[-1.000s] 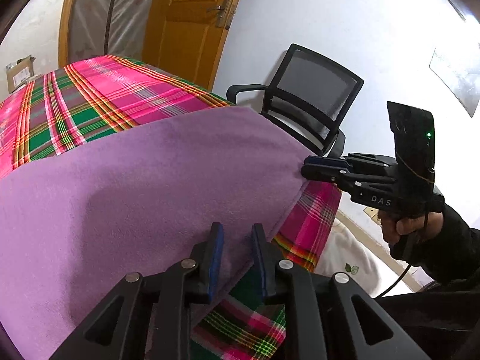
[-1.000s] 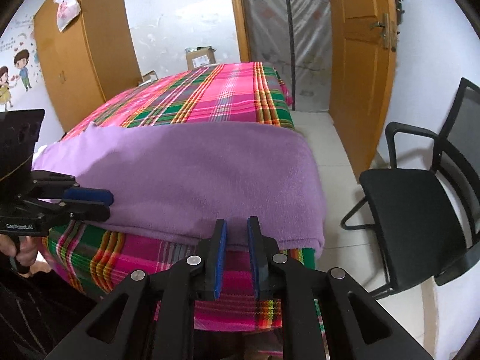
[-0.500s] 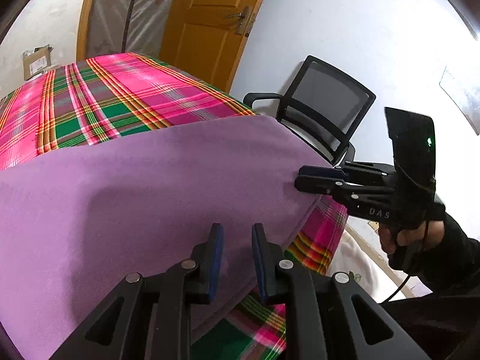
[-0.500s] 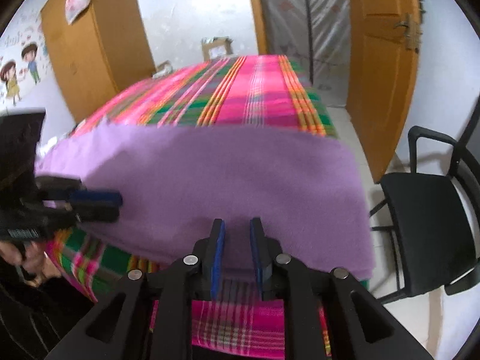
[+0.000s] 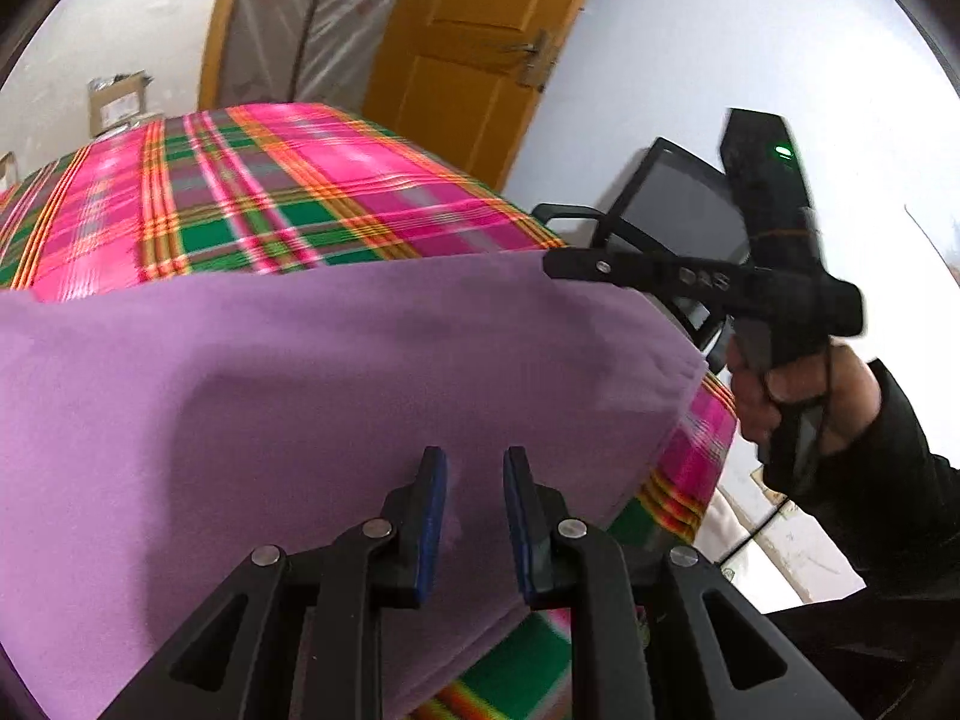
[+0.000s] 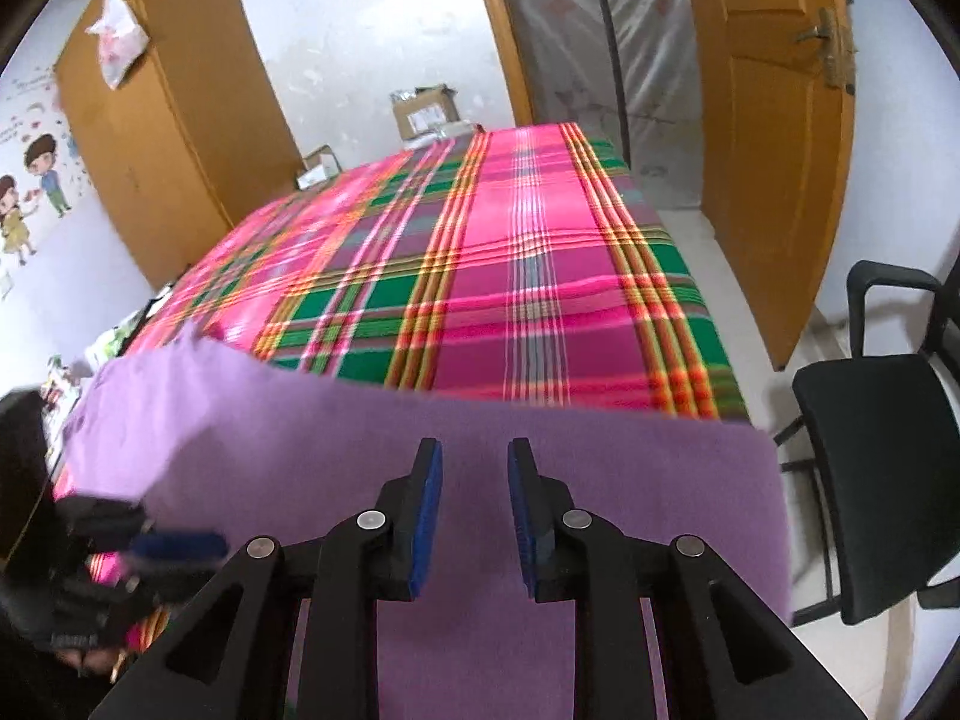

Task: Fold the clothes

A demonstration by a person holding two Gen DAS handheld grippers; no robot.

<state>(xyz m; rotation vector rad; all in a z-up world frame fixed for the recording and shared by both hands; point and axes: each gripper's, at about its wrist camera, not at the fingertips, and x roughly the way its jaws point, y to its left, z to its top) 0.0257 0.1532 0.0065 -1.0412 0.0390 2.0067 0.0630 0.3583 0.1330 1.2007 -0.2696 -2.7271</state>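
Note:
A purple cloth point(image 5: 300, 390) lies spread over the near end of a table with a pink and green plaid cover point(image 5: 270, 210); its front edge hangs over the table's side. My left gripper point(image 5: 474, 456) hovers over the cloth's near part, open, with nothing between its blue pads. My right gripper point(image 5: 555, 264), held in a hand point(image 5: 798, 396), reaches over the cloth's far right corner. In the right wrist view the right gripper point(image 6: 474, 450) is open above the purple cloth point(image 6: 600, 462), nothing pinched. The left gripper point(image 6: 210, 546) shows blurred at lower left.
A black office chair point(image 6: 888, 468) stands right of the table, by an orange door point(image 6: 774, 150). A wooden cabinet point(image 6: 168, 120) and cardboard boxes point(image 6: 423, 111) stand beyond the plaid table point(image 6: 480, 300). A dark sleeve fills the left wrist view's lower right.
Both grippers have moved forward over the cloth. The right one went from the cloth's hanging right edge up to its far right corner, and its jaws stand slightly wider.

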